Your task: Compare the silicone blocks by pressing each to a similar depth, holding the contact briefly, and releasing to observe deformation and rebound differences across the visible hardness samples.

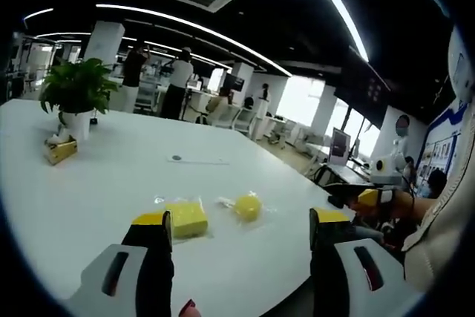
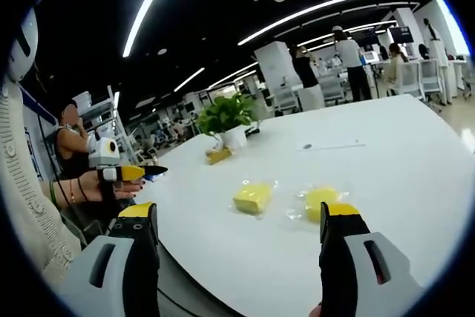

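Yellow silicone blocks (image 1: 186,218) (image 1: 247,206): side by side on my white table (image 1: 104,183).
Left gripper (image 1: 241,229): spread wide, holding nothing.
Right gripper (image 2: 241,222): likewise.

Readable text: nothing is coming through legibly in either view.
Wall panels (image 1: 438,155): blue-and-white graphics are showing at the right of the left gripper view, but any lettering is blurring out (too small to make out).
Hanging screen (image 2: 401,34): it is glowing dark at the far right of the right gripper view, with no words resolving.
Yellow blocks' wrappers (image 2: 253,197): the clear film is catching light, and no label is reading on it.
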A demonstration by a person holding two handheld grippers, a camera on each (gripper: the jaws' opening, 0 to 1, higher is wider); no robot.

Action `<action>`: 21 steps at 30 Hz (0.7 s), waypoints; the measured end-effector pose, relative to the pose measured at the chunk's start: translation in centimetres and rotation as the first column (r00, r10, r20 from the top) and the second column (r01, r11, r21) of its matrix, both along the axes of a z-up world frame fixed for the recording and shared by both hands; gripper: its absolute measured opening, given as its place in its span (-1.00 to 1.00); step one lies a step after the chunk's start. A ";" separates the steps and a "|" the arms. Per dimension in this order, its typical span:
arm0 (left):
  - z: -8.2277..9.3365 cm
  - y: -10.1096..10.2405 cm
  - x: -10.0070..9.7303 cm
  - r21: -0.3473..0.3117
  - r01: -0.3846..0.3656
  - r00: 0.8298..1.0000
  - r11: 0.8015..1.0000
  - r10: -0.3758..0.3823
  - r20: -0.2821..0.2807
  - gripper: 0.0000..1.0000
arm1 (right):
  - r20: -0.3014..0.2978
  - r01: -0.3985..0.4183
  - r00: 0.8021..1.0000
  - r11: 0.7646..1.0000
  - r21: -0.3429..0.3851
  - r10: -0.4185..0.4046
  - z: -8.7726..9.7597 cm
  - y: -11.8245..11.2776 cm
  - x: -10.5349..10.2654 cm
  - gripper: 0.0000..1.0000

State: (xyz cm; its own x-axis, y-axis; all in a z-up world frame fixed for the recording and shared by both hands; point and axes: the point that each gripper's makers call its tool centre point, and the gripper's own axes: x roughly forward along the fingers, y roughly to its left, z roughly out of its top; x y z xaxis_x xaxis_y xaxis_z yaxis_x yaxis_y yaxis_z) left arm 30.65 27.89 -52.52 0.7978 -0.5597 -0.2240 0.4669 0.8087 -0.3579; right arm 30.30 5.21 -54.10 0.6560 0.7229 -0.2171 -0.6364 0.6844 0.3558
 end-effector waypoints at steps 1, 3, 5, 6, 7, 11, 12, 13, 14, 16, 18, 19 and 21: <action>0.0 0.0 0.2 -0.017 0.001 1.000 1.000 -0.001 -0.005 0.51 | -0.001 0.000 1.000 1.000 -0.004 0.000 -0.1 0.0 0.0 0.68; 0.4 -0.1 0.4 -0.065 0.000 1.000 0.998 0.000 -0.009 0.51 | -0.005 0.000 1.000 1.000 -0.008 0.000 -0.2 0.0 0.1 0.68; 0.6 0.0 1.0 -0.096 -0.003 1.000 0.995 0.002 -0.010 0.52 | -0.009 0.002 1.000 1.000 -0.010 -0.002 -0.2 0.0 0.1 0.67; 0.6 0.0 1.1 -0.099 -0.002 1.000 0.995 0.001 -0.010 0.52 | -0.008 0.004 1.000 1.000 -0.011 -0.004 -0.3 0.0 0.2 0.65; 0.6 0.0 1.3 -0.104 -0.001 1.000 0.995 0.000 -0.011 0.51 | -0.003 0.008 1.000 1.000 -0.016 -0.008 -0.2 -0.1 0.3 0.64; 0.8 0.3 2.4 -0.154 -0.010 1.000 0.988 0.008 -0.013 0.49 | 0.001 0.020 1.000 1.000 -0.016 -0.020 -0.1 -0.3 0.9 0.62; 0.9 0.5 2.8 -0.174 -0.017 1.000 0.985 0.014 -0.018 0.50 | -0.001 0.022 1.000 1.000 -0.017 -0.022 -0.1 -0.4 1.1 0.62; 0.8 0.7 3.3 -0.195 -0.026 0.999 0.980 0.021 -0.027 0.51 | -0.003 0.023 1.000 1.000 -0.018 -0.024 -0.1 -0.3 1.2 0.62; 0.8 0.8 3.6 -0.209 -0.029 0.999 0.978 0.023 -0.029 0.50 | -0.005 0.025 1.000 1.000 -0.019 -0.025 -0.1 -0.3 1.3 0.62; 0.9 0.9 4.2 -0.248 -0.037 0.999 0.968 0.030 -0.034 0.48 | -0.008 0.027 1.000 0.999 -0.021 -0.027 -0.2 -0.3 1.5 0.62; 0.9 1.2 5.3 -0.287 -0.055 0.998 0.956 0.046 -0.041 0.47 | -0.014 0.030 0.999 0.999 -0.029 -0.030 -0.4 -0.4 1.9 0.60; 0.7 1.2 5.6 -0.296 -0.060 0.998 0.953 0.049 -0.046 0.47 | -0.020 0.031 0.999 0.999 -0.028 -0.032 -0.5 -0.4 2.0 0.60; 0.0 1.4 6.5 -0.306 -0.077 0.996 0.949 0.057 -0.072 0.47 | -0.026 0.033 0.999 0.999 -0.027 -0.034 -0.6 -0.3 2.3 0.61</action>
